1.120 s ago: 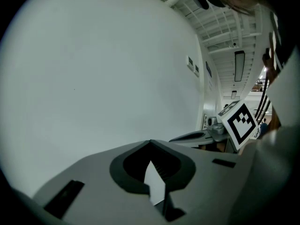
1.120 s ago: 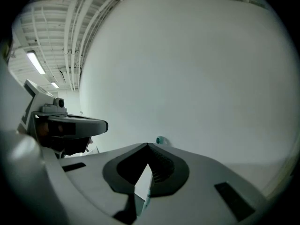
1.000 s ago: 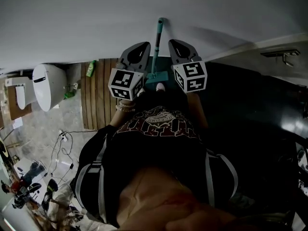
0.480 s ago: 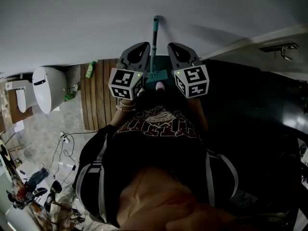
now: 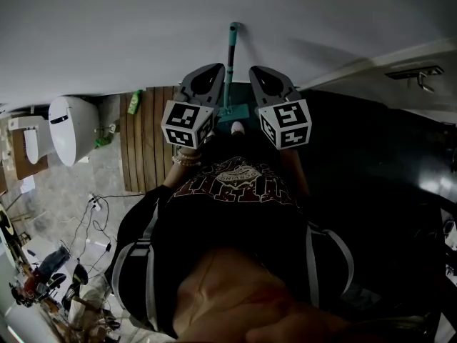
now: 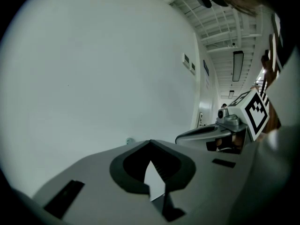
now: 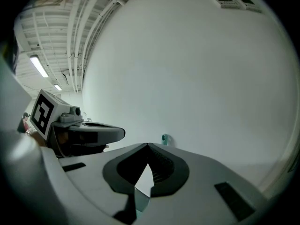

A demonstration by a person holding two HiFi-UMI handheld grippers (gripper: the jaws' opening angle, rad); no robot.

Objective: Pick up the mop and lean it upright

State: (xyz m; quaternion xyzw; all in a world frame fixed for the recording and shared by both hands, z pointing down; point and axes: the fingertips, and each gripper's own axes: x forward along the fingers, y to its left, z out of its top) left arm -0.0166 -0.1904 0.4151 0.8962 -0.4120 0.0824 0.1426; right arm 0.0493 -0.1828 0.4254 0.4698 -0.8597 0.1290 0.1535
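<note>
Drifted slightly rightward: right claw (image 5: 257, 72), closed, empty; left claw (image 5: 216, 70) closed, empty; mop (image 5: 230, 63) upright against wall (image 5: 107, 27).

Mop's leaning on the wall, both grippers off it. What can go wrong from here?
1. The mop leans on a plain wall, apparently by its handle top only, so it might slide sideways.
2. The left gripper and right gripper, both shut and empty, flank the handle closely. Pulling back could clip it.
</note>
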